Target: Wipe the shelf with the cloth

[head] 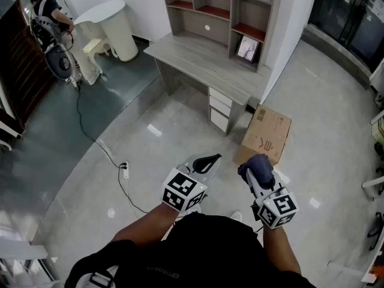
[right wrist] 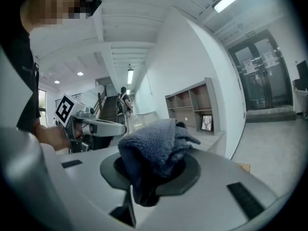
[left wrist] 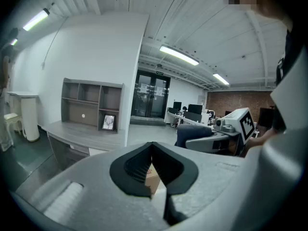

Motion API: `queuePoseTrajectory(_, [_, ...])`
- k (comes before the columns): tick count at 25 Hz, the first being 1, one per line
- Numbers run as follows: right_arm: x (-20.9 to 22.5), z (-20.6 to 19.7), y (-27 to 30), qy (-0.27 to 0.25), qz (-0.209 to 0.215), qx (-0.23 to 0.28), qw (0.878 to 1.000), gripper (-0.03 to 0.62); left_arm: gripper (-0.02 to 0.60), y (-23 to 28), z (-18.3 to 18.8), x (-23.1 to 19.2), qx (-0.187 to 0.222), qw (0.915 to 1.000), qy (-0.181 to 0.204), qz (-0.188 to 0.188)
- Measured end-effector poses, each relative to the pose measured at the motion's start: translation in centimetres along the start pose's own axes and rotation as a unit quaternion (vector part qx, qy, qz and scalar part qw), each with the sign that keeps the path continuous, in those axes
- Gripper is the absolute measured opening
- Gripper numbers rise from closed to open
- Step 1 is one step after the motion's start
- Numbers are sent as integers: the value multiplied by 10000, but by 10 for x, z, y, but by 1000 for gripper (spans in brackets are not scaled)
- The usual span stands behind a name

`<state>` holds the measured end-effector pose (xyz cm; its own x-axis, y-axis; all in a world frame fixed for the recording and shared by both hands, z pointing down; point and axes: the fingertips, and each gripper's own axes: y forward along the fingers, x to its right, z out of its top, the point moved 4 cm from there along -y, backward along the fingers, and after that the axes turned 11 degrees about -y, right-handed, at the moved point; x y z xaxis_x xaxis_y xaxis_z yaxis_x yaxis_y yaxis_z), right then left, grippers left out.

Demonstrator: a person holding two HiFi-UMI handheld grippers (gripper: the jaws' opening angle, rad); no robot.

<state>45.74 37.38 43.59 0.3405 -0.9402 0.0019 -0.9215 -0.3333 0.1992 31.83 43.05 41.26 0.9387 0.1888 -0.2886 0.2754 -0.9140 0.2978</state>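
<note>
A grey desk with an open shelf unit (head: 222,11) stands against the white wall ahead, well away from both grippers; the shelf unit (left wrist: 91,107) also shows in the left gripper view and the shelf unit (right wrist: 192,105) in the right gripper view. My right gripper (head: 257,168) is shut on a dark blue-grey cloth (head: 258,164), and the cloth (right wrist: 156,148) bunches up out of its jaws. My left gripper (head: 206,162) is shut with nothing in it, its jaws meeting at the tip (left wrist: 152,150).
A cardboard box (head: 267,134) sits on the floor right of the desk. A framed picture (head: 247,48) stands in a lower shelf bay. A cable and power strip (head: 125,168) lie on the floor at left. A person (head: 51,14) stands by a fan at the far left.
</note>
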Motion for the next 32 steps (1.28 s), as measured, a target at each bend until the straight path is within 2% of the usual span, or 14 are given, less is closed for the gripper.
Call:
queuePoseTrajectory(19, [-8,4,1,41,111,137,9998,98,9,-4,-4,-3,-34,10000,20,14])
queuePoseTrajectory(24, [-19,-1,10,-23,125,-56,9999,97,9,-11,-14,-17,-98,9999,-131,57])
queuePoseTrajectory(32, [-49,-1,49,22,249,-137,9996,98,9,-41,-11,-59,6,9998,-102,187])
